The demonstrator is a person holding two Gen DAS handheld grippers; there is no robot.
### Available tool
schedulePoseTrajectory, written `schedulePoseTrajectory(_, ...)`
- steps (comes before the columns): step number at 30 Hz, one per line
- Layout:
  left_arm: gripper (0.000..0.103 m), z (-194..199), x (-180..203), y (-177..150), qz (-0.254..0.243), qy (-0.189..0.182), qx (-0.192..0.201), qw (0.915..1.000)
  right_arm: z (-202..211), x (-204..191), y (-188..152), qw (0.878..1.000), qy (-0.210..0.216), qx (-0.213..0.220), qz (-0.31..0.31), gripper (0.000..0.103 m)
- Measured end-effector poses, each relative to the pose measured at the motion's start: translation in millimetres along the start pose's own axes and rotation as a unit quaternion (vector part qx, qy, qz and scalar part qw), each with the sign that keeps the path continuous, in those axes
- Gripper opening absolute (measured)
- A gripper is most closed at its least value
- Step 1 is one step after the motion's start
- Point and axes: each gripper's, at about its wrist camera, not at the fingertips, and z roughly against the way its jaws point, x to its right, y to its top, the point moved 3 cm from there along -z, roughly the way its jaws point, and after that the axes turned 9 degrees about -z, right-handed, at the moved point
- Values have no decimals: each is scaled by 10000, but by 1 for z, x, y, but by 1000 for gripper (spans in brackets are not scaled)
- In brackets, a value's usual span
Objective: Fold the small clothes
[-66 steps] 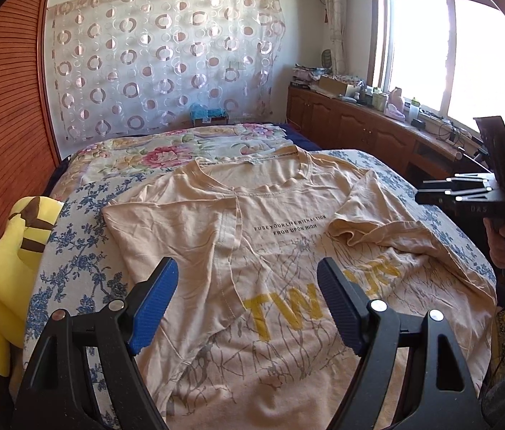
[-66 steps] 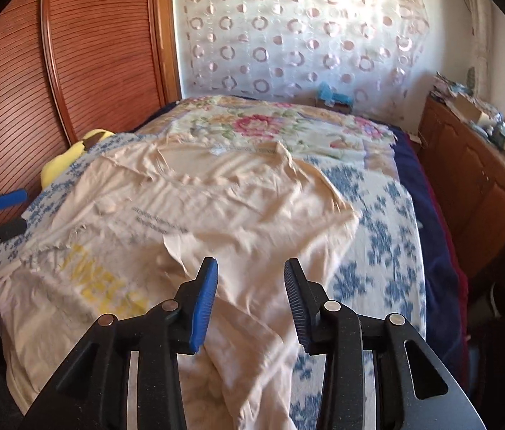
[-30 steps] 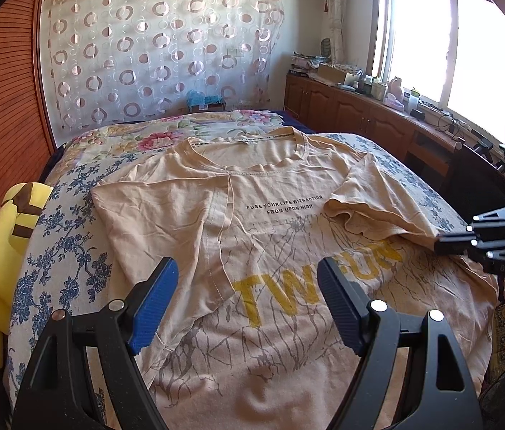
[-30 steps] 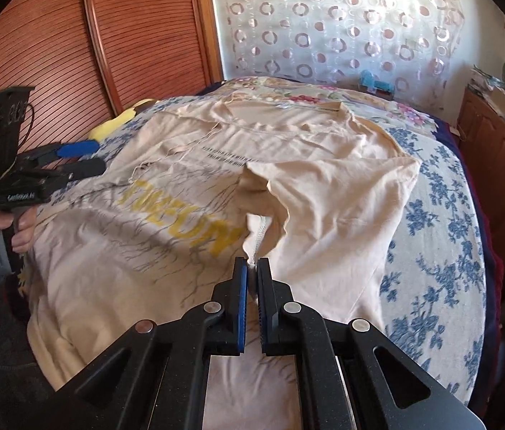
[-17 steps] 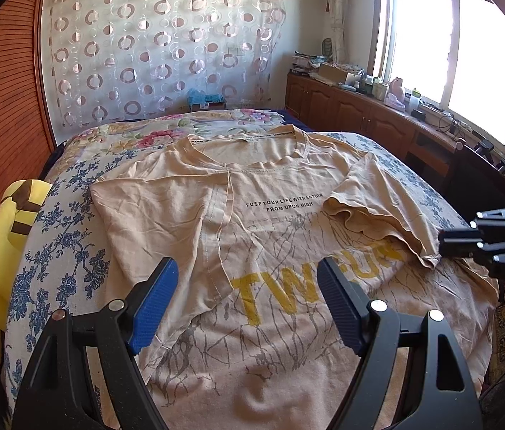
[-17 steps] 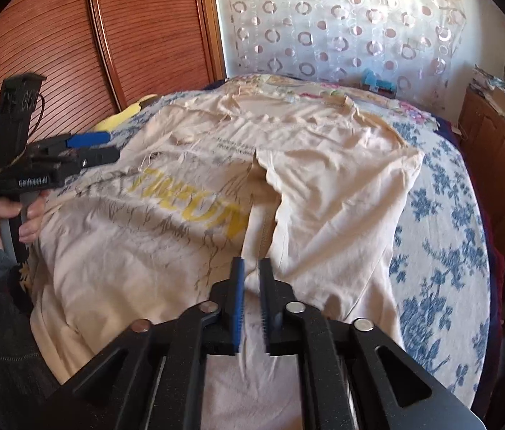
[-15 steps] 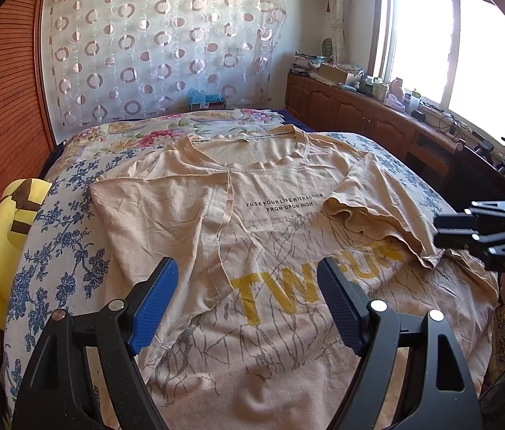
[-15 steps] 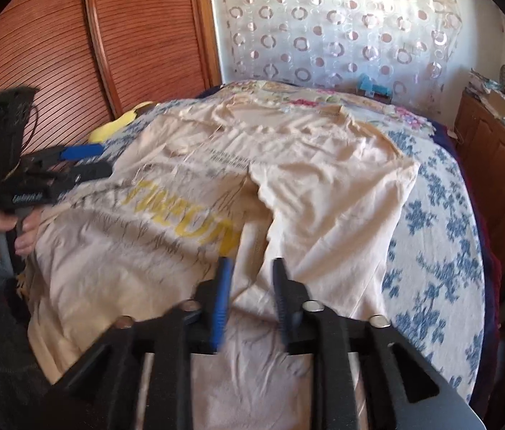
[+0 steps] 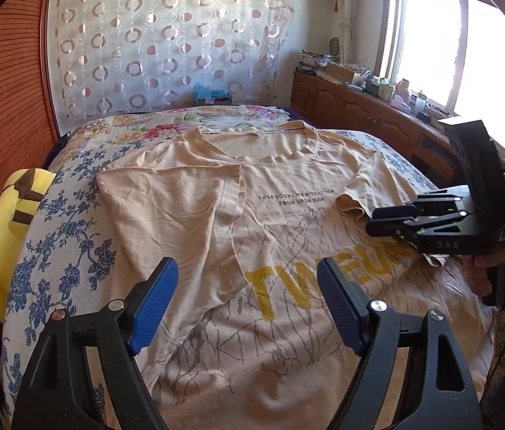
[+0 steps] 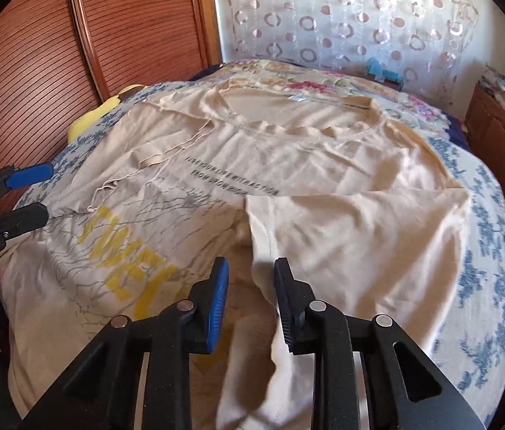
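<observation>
A beige T-shirt [image 9: 281,236] with yellow letters lies face up on the bed, both side parts folded in over its front. It also fills the right wrist view [image 10: 288,179]. My left gripper [image 9: 245,297] is open and empty above the shirt's lower left part. My right gripper [image 10: 250,294] is open and empty just above the folded right flap [image 10: 353,236]. The right gripper also shows side-on in the left wrist view [image 9: 388,220], over the right flap's edge.
A yellow plush toy [image 9: 5,222] lies at the bed's left edge by the wooden wardrobe [image 10: 73,36]. A floral bedspread [image 9: 69,251] covers the bed. Wooden cabinets [image 9: 360,111] with clutter run under the window on the right.
My right gripper, shut on the shirt's right flap a second ago, has opened and let it go; the flap now lies on the shirt. My left gripper stayed open and barely moved.
</observation>
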Motion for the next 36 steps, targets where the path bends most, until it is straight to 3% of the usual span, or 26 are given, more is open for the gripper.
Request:
schedulePoseTrajectory(3, 80, -1, -8, 0, 100, 14, -12, 9999, -2, -9, 3, 9989, 459, -32, 33, 27)
schedulePoseTrajectory(8, 80, -3, -20, 3, 126, 139, -55, 9998, 6, -7, 5, 9993, 339, 135, 34, 27)
schedulePoseTrajectory(12, 81, -4, -33, 10, 120, 154, -44, 9998, 18, 12, 7, 9993, -59, 362, -19, 27)
schedulePoseTrajectory(14, 80, -7, -41, 15, 114, 157, -59, 9998, 20, 25, 10, 9985, -329, 435, -84, 43)
schedulePoseTrajectory(17, 81, -14, -54, 23, 67, 259, -59, 9996, 17, 47, 15, 9962, -702, 482, -165, 53)
schedulePoseTrajectory(21, 81, -28, -76, 34, 86, 407, -144, 9990, 5, 78, 26, 9925, -1093, 435, -320, 55)
schedulePoseTrajectory(27, 80, -49, -112, 49, 275, 237, -278, 9990, 2, 108, 35, 9872, -1387, 462, -638, 55)
schedulePoseTrajectory(29, 80, -56, -124, 51, 344, 267, -358, 9984, -2, 116, 39, 9855, -1481, 444, -703, 60)
schedulePoseTrajectory(33, 69, -70, -141, 54, 406, 366, -552, 9970, -12, 128, 44, 9823, -1653, 390, -791, 61)
schedulePoseTrajectory(36, 53, -83, -152, 52, 609, 186, -682, 9956, -16, 138, 44, 9813, -1666, 379, -883, 63)
